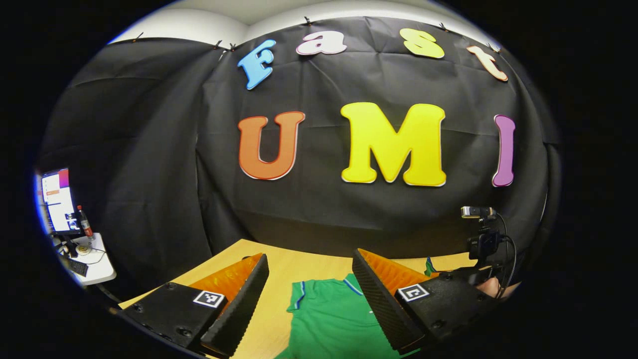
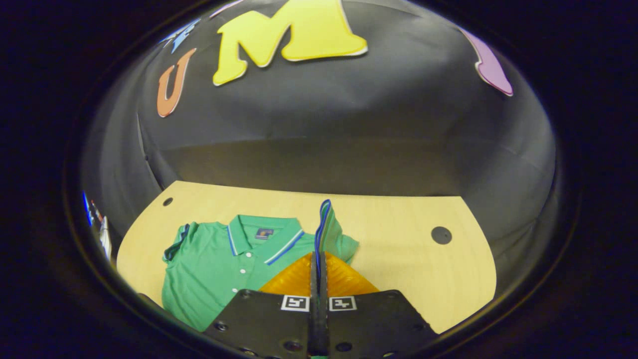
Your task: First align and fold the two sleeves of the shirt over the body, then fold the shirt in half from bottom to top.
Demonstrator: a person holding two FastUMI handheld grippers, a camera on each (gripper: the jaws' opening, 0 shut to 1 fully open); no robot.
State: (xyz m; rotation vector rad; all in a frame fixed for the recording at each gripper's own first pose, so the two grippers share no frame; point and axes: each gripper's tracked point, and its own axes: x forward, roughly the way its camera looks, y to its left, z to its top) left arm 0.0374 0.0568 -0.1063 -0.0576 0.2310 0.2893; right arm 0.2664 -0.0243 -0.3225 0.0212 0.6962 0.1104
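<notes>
My left gripper (image 1: pixel 309 299) hangs with its fingers spread wide and nothing between them. Just below and ahead of it the green shirt (image 1: pixel 329 319) lies flat on the wooden table (image 1: pixel 279 269), one sleeve (image 1: pixel 298 295) with a striped cuff sitting right in the gap between my open fingers. Farther to the right I can make out the other gripper and a bit of the hand that carries it.

My right gripper (image 2: pixel 319 259) is pressed together on the other sleeve (image 2: pixel 326 224), both fingers pinching its striped cuff so the cloth stands up on edge straight in front of me. To the left of my fingers the collar (image 2: pixel 264 239) and buttoned placket lie flat.

I judge the knit light, soft and limp: it will droop and crease wherever it is not held. I would take it by the firmer banded cuff edges, then later by the hem corners.
</notes>
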